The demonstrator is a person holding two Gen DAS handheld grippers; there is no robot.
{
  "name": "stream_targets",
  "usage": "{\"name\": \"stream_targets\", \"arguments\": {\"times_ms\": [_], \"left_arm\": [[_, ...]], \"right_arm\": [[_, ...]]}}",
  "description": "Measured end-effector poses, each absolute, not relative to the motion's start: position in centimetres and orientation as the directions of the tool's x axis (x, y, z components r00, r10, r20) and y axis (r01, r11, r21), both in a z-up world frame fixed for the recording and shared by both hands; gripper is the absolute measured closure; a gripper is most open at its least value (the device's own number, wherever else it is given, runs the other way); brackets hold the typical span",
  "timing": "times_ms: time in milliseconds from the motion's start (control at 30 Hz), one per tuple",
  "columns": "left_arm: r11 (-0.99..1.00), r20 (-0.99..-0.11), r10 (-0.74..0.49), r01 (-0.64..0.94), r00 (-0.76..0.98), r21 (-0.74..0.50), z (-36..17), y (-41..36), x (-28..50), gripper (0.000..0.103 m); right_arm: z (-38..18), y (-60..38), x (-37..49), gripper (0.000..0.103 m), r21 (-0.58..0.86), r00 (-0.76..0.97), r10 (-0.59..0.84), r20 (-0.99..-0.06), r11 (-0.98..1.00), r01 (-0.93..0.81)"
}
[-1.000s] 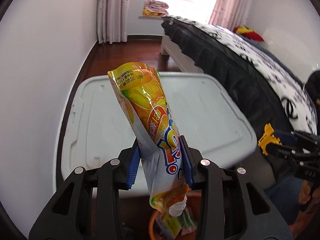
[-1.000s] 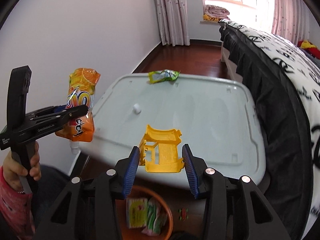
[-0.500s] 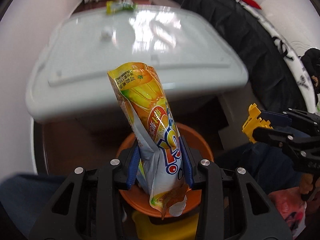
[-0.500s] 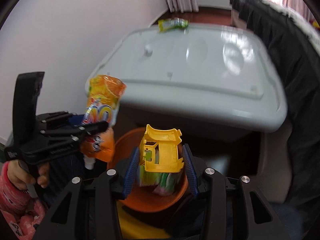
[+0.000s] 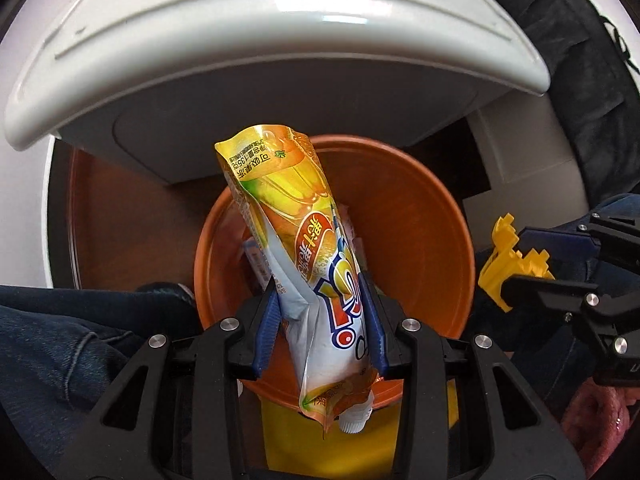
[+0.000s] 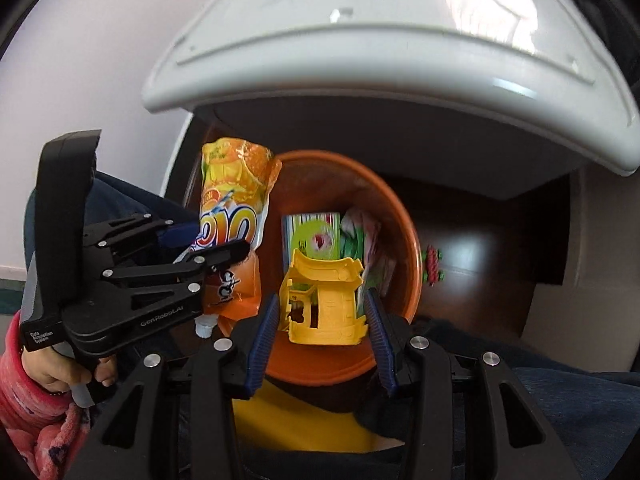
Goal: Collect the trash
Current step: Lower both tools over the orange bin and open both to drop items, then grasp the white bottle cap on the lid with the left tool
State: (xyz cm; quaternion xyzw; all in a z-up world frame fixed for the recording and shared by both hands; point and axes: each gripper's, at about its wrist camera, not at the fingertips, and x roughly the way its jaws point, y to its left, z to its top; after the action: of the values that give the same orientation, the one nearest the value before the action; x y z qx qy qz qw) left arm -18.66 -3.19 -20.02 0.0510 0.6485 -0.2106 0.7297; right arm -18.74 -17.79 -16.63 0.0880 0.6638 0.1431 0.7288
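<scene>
While both are pointing down over the orange bin (image 5: 420, 220), left gripper (image 5: 322, 322) is pinching a juice pouch (image 5: 292, 216) at frame centre, right gripper (image 6: 322, 324) is pinching a yellow plastic piece (image 6: 326, 300).

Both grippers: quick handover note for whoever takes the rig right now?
Left gripper: shut on juice pouch, above the orange bin.
Right gripper: shut on yellow plastic piece, also over the bin.
Done: wrappers already lie in the bin.
Left: release both items into it. The white lid shows small bits, too blurred to identify; check them.
</scene>
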Motion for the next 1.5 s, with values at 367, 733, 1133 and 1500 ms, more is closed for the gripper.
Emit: {"name": "stream_targets", "arguments": {"times_ms": [367,733,1133,1500], "left_arm": [[0.917,-0.976,-0.219,0.345,0.015,-0.2,-21.8,-3.2,-18.5,0.056],[0.937,-0.983,-0.184,0.305,0.019,-0.17,-22.1,-2.5,-18.1,0.019],[0.939,-0.983,-0.182,0.303,0.028,-0.166,-21.8,-2.4,-18.0,0.019],[0.951,-0.953,-0.209,0.271,0.219,-0.147,-15.7,-1.0,-14.7,0.016]], "right_arm": [[-16.9,-17.4,-18.0,0.04,0.326,0.069,0.33,-0.941,0.943,-0.063],[-15.8,-19.3,-17.8,0.02,0.37,0.132,0.365,-0.922,0.929,0.014],[-15.4,-19.6,-18.2,0.019,0.372,0.159,0.365,-0.917,0.928,0.016],[-12.5,-20.6,-18.6,0.018,0.388,0.288,0.369,-0.884,0.922,0.01]]}}
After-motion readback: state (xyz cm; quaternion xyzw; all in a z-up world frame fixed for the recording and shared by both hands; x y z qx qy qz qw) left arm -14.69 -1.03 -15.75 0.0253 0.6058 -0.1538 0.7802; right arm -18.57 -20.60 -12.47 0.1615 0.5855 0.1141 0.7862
